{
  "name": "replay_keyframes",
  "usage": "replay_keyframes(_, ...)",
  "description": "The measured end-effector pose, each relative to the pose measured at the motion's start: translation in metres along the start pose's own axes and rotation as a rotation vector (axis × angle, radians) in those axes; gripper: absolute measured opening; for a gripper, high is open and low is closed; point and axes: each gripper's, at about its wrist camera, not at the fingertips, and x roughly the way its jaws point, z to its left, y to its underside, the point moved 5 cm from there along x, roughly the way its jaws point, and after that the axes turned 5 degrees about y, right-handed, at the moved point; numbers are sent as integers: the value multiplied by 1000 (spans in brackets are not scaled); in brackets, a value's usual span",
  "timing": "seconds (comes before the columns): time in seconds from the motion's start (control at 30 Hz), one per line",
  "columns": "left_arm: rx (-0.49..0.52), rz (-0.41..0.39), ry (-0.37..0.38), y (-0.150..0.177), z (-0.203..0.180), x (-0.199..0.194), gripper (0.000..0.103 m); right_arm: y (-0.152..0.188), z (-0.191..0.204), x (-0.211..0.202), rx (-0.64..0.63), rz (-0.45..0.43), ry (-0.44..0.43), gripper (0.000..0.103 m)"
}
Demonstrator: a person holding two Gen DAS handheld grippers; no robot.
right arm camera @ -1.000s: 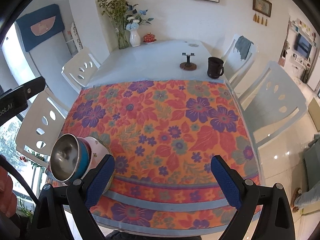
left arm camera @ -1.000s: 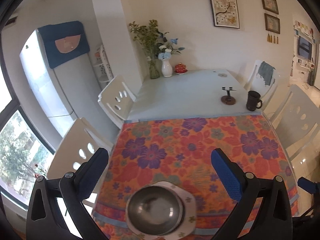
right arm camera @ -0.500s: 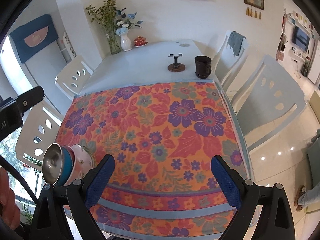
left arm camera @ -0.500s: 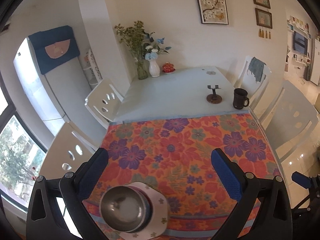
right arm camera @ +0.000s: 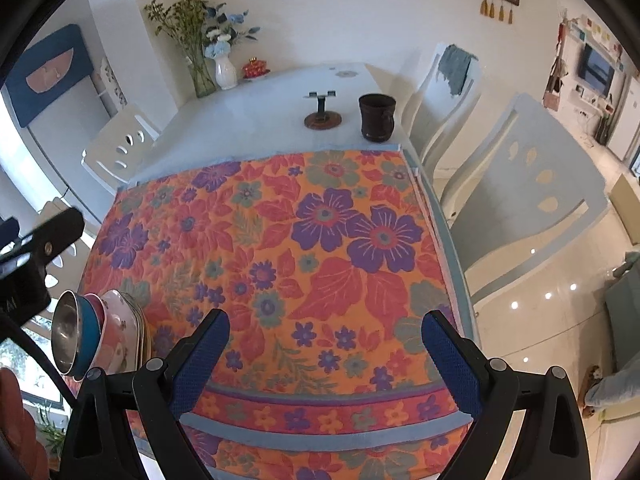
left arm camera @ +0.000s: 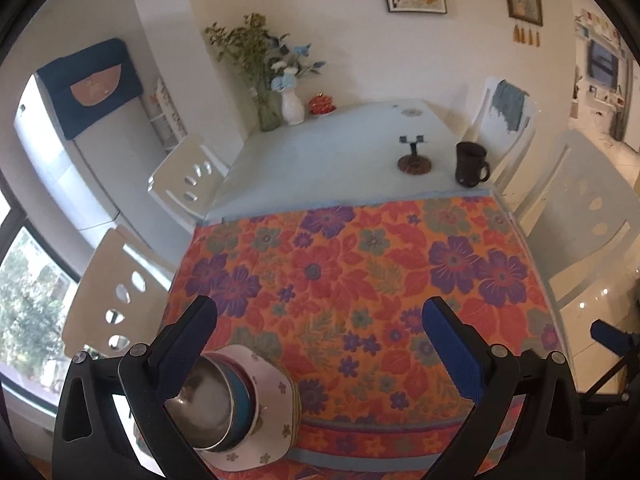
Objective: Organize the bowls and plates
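One stack (left arm camera: 240,408) of bowls and plates sits lower left; both grippers (left arm camera: 320,344) (right arm camera: 324,348) are spread, empty.

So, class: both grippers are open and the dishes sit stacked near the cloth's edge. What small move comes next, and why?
Probably draw both grippers back and finish. The steel bowl nests in the blue bowl, on the plates, all on the cloth. The left gripper and right gripper are open and hold nothing, and no other loose dishes show.
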Motion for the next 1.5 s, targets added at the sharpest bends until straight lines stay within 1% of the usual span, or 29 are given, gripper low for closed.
replay_keyframes(0.23,-9,22,-72,10,20,2,103,-4,19,10,-33,13,-21,96)
replay_keyframes(0.37,-15,36,-63,16,17,7,103,-4,25,14,-50,16,-24,96)
replay_keyframes(0.47,-31,51,-29,19,7,20,103,-7,21,20,-55,-4,0,96)
replay_keyframes(0.53,-24,76,-3,25,-10,39,103,-8,11,31,-53,-37,50,96)
replay_keyframes(0.57,-15,89,5,28,-18,50,103,-7,4,40,-60,-55,90,96)
replay_keyframes(0.63,9,135,14,38,-38,75,103,-4,-7,60,-77,-44,136,96)
replay_keyframes(0.77,-20,225,36,62,-59,120,103,6,-30,97,-53,-25,127,96)
replay_keyframes(0.87,5,275,24,76,-68,147,101,12,-35,121,-54,-10,134,96)
replay_keyframes(0.93,21,286,14,83,-69,161,101,15,-34,133,-50,-8,110,96)
replay_keyframes(0.97,5,295,20,87,-68,168,101,16,-33,139,-48,-9,108,96)
replay_keyframes(1.0,-10,305,23,90,-66,174,101,18,-32,146,-51,-6,119,96)
replay_keyframes(1.1,-19,316,-6,100,-63,196,101,21,-29,160,-51,-19,142,96)
replay_keyframes(1.17,-21,331,22,105,-65,209,101,25,-29,167,-41,-28,142,96)
replay_keyframes(1.23,-62,350,56,111,-65,220,101,28,-29,174,-35,-28,144,96)
replay_keyframes(1.27,-84,349,65,114,-63,224,103,31,-29,178,-34,-25,140,96)
replay_keyframes(1.33,-122,320,99,116,-59,226,103,35,-32,185,-34,-9,145,96)
replay_keyframes(1.4,-119,303,125,118,-58,226,103,37,-35,191,-19,0,123,98)
replay_keyframes(1.47,-110,275,152,120,-58,226,103,36,-38,194,-6,8,118,103)
replay_keyframes(1.5,-110,258,166,121,-57,226,103,35,-38,195,-6,12,119,103)
